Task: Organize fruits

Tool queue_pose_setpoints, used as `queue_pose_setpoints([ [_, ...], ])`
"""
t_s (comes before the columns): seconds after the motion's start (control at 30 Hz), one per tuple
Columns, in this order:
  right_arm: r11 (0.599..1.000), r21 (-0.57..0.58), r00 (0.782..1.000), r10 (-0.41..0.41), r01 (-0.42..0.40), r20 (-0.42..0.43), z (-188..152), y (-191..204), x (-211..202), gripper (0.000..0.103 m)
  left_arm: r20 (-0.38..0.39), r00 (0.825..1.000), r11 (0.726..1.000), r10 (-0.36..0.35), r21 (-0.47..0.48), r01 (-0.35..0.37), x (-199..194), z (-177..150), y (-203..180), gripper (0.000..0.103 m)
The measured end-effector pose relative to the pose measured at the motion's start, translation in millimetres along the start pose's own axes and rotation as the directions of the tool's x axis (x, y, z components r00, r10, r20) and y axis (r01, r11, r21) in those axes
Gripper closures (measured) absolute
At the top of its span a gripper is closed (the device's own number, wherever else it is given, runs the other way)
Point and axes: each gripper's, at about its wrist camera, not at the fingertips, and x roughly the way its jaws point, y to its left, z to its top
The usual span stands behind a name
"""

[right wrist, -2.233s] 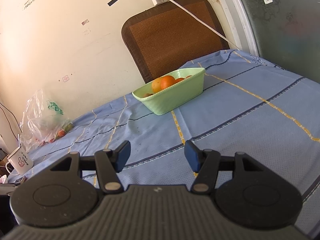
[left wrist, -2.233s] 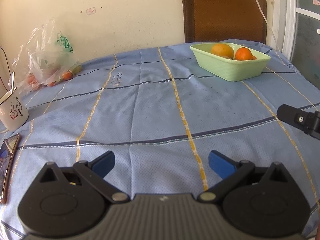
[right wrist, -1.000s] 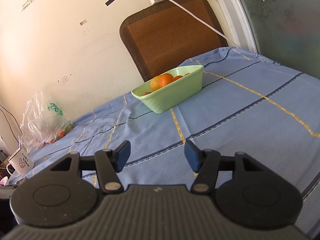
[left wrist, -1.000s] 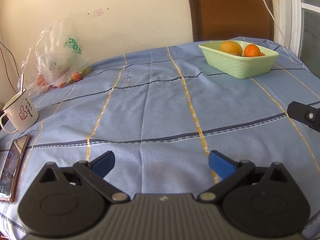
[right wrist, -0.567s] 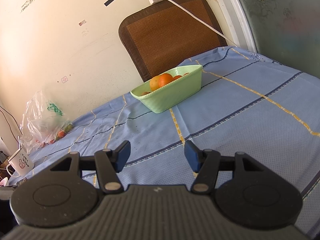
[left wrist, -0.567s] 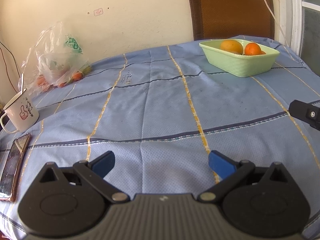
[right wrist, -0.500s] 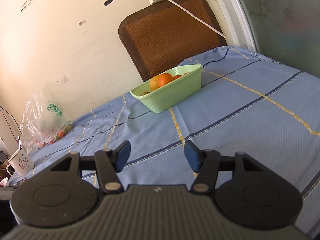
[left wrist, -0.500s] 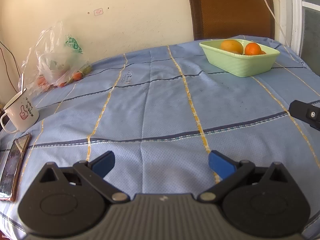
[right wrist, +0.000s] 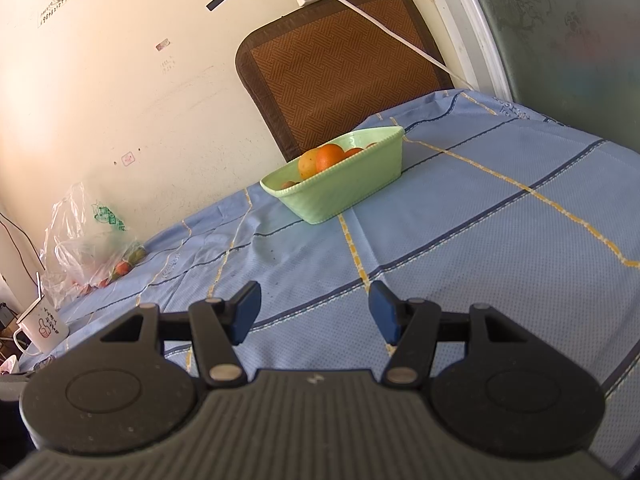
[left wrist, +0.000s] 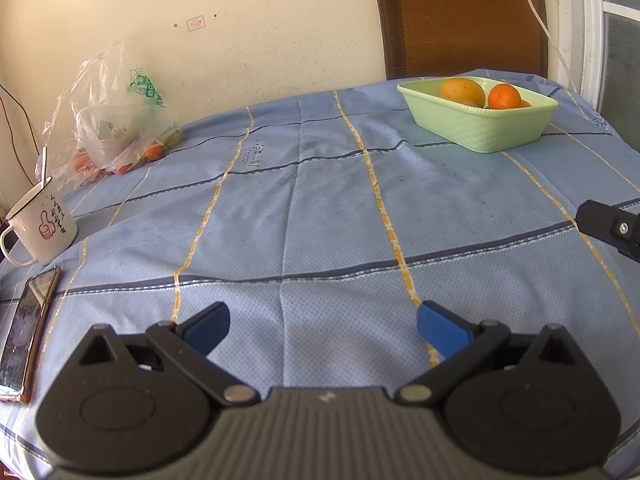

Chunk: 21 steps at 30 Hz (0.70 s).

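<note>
A pale green basket [left wrist: 486, 134] stands at the far right of the blue tablecloth and holds oranges [left wrist: 462, 90]. It also shows in the right wrist view [right wrist: 348, 190] with oranges [right wrist: 328, 158] inside. A clear plastic bag [left wrist: 116, 120] with small fruits [left wrist: 154, 152] lies at the far left by the wall. My left gripper [left wrist: 322, 326] is open and empty over the near cloth. My right gripper [right wrist: 314, 312] is open and empty, well short of the basket. Part of the right gripper [left wrist: 612, 228] shows at the left wrist view's right edge.
A white mug [left wrist: 42, 226] with a spoon stands at the left edge, with a phone [left wrist: 26, 326] lying in front of it. A brown chair back [left wrist: 460, 20] stands behind the table. A white cable [right wrist: 384, 26] hangs along the wall. A frosted glass door [right wrist: 568, 40] is at the right.
Both views have shifted slightly: the basket sits a little farther away and the left view has turned a bit leftward. Both grippers stay open and empty.
</note>
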Motion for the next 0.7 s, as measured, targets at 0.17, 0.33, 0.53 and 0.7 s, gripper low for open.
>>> queue_pose_setpoints([
  [0.17,1.000,0.000,1.000,0.000,0.000,0.000,0.0,0.3,-0.1,0.041,0.002,1.000,1.000,-0.002,0.005,0.002,-0.3,-1.1,-1.0,0.000],
  [0.33,1.000,0.000,1.000,0.000,0.000,0.000,-0.1,0.5,0.0,0.041,0.006,1.000,1.000,-0.004,0.011,0.004,-0.7,-0.9,-1.0,0.000],
  [0.53,1.000,0.001,1.000,-0.001,0.001,-0.001,-0.1,0.8,0.1,0.041,0.008,1.000,1.000,-0.010,0.016,0.009,-1.5,0.6,-1.9,0.000],
  [0.7,1.000,0.003,1.000,-0.001,0.001,-0.001,-0.2,0.8,0.2,0.041,0.002,1.000,1.000,-0.017,0.015,0.017,-0.3,1.8,-0.2,0.000],
])
